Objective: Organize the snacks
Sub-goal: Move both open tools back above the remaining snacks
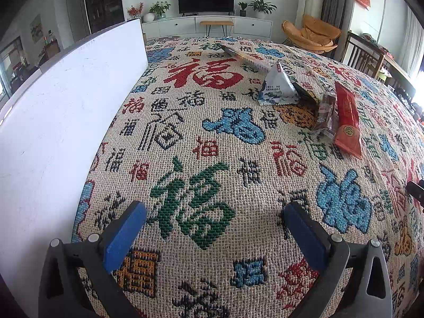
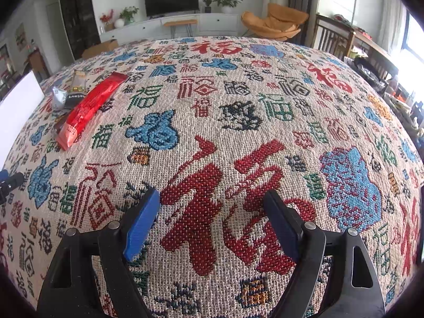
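Note:
A small pile of snacks lies on the woven tablecloth (image 1: 212,137). In the left wrist view it holds a long red packet (image 1: 347,120), a white and blue pyramid pack (image 1: 278,86), a dark wrapper (image 1: 307,94) and a brownish clear wrapper (image 1: 325,116), all far right of my left gripper (image 1: 216,209). Another flat striped packet (image 1: 243,57) lies farther back. The left gripper is open over bare cloth. In the right wrist view the red packet (image 2: 91,107) and a silver pack (image 2: 58,98) sit at upper left, well away from my open right gripper (image 2: 212,198), which holds nothing.
A tall white box wall (image 1: 58,122) stands along the left edge of the cloth, also seen as the white box (image 2: 18,111) in the right wrist view. Behind the table are a TV cabinet (image 1: 206,25), an orange chair (image 1: 312,35) and wooden chairs (image 1: 363,58).

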{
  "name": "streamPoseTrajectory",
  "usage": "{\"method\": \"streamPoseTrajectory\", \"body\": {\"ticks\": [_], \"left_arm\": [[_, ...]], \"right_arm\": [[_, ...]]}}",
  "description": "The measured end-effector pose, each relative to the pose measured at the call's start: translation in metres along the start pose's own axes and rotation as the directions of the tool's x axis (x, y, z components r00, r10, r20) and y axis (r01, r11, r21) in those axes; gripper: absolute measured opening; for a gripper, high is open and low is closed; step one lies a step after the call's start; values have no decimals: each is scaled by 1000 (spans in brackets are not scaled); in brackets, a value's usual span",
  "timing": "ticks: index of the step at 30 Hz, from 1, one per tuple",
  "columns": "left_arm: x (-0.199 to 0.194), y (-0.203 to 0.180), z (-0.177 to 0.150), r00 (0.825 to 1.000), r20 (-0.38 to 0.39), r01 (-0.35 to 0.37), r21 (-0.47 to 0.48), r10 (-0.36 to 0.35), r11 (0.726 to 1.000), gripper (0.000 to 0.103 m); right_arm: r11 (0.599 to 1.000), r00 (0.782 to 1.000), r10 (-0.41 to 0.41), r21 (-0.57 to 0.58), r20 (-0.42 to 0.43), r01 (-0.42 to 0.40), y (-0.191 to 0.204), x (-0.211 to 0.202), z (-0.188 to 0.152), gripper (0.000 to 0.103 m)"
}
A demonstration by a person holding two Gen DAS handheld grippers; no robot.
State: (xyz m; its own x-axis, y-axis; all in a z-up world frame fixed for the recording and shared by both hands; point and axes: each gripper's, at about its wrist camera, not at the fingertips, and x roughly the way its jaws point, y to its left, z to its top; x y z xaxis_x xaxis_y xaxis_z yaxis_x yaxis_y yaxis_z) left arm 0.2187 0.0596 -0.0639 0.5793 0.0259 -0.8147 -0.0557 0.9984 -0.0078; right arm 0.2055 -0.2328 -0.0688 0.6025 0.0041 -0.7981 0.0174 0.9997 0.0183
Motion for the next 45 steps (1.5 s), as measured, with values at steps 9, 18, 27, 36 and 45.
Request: {"method": "streamPoseTrajectory", "body": {"ticks": [9,18,27,36,45], "left_arm": [[0,0,0,1000,0,1,0,-1,1000,103],[0,0,0,1000,0,1,-1,-1,1000,103],[0,0,0,1000,0,0,-1,0,1000,103],[0,0,0,1000,0,0,-1,0,1000,103],[0,0,0,1000,0,0,0,0,1000,103]], "right_arm": [[959,962,268,108,-52,-262,52,-15,24,84],[947,945,320,44,-65,-318,140,22,81,80],[978,975,206,43,-80,-203,94,35,86,27],[988,993,109,-106,-38,-112,27,2,46,72],[993,997,73,-93,4,-72,5,5,15,75]]}}
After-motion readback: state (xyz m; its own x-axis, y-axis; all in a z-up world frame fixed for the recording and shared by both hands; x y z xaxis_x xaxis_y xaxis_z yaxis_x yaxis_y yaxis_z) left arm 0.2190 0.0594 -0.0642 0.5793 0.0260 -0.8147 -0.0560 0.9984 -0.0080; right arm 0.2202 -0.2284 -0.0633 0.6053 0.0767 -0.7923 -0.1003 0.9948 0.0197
